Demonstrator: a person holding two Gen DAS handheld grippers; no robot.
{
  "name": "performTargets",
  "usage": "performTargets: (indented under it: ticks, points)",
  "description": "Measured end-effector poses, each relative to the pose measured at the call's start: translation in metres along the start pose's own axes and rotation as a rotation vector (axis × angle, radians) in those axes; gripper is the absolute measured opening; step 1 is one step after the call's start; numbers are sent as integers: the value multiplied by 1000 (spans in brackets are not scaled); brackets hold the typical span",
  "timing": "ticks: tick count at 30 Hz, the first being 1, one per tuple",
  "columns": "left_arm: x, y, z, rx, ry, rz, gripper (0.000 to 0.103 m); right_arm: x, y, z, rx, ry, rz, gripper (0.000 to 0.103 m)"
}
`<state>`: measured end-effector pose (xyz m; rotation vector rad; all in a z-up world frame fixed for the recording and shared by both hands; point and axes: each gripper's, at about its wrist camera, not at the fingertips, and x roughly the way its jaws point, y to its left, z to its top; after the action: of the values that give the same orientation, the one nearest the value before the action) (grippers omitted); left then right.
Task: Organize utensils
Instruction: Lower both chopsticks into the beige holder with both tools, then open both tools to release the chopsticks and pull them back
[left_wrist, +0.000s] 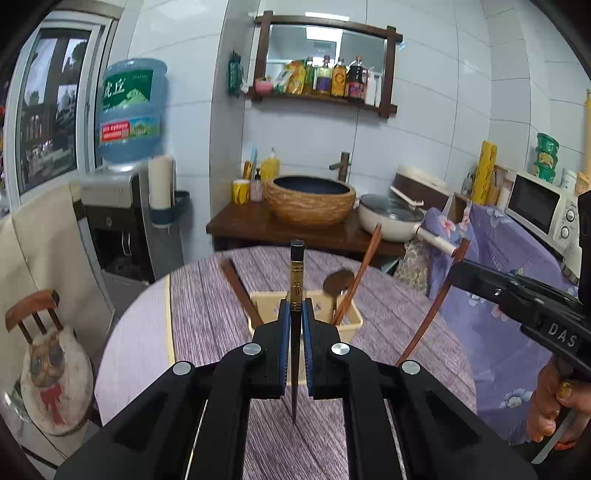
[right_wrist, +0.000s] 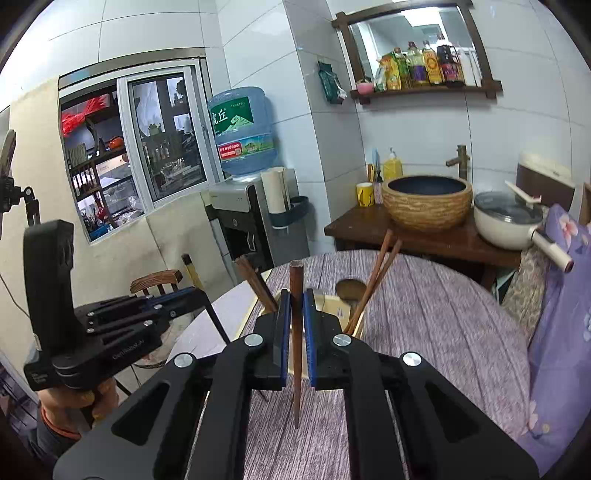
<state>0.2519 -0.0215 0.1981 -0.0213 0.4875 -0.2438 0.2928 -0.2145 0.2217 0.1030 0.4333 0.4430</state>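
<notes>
Several chopsticks and seemingly a spoon (left_wrist: 338, 282) already stand in the holder (left_wrist: 351, 321) mid-table; the left gripper (left_wrist: 295, 314) clamps a black chopstick (left_wrist: 296, 273), the right gripper (right_wrist: 295, 306) a brown chopstick (right_wrist: 295, 284), both unplaced.

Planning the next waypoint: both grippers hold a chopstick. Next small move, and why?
Probably lower the left gripper so its black chopstick drops into the box: it hangs upright above the opening, where brown chopsticks and a spoon already stand.

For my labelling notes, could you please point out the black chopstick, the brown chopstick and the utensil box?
black chopstick (left_wrist: 296, 284), left wrist view, gold band.
brown chopstick (right_wrist: 296, 284), right wrist view, upper shaft.
utensil box (left_wrist: 354, 322), left wrist view, right wall.
</notes>
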Motion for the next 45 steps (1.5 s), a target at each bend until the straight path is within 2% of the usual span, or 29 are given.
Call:
performTargets:
  ticks: [4, 9, 14, 20, 31, 34, 36, 41, 43, 44, 45]
  points:
    - [-8, -2, 30, 11, -46, 20, 8, 0, 0, 35, -5, -27, -14, 8]
    - [-8, 1, 71, -25, -95, 38, 8, 2, 5, 78, -30, -97, -71, 8]
    - [10, 4, 87, -48, -122, 81, 8, 20, 1, 94, -27, -117, -112, 8]
    - [50, 9, 65, -76, -86, 96, 8, 62, -10, 72, -11, -61, -130, 8]
    - [107, 13, 0, -95, 71, 92, 8, 112, -32, 10, 28, 54, -139, 8]
    - [115, 14, -10, -89, 97, 101, 8, 116, -35, 1, 28, 58, -148, 8]
    - [113, 15, -11, -88, 87, 108, 8, 116, -35, -4, 17, 58, -151, 8]
    - [101, 15, -13, -73, 60, 98, 8, 100, -28, -12, -39, -2, -182, 9]
    - [90, 13, -15, -53, 34, 96, 8, 89, -26, -17, -51, -27, -186, 16]
    - [83, 13, -18, -45, 25, 90, 11, 85, -25, -19, -53, -37, -191, 34]
    - [78, 14, -20, -43, 17, 86, 24, 76, -23, -24, -56, -64, -204, 61]
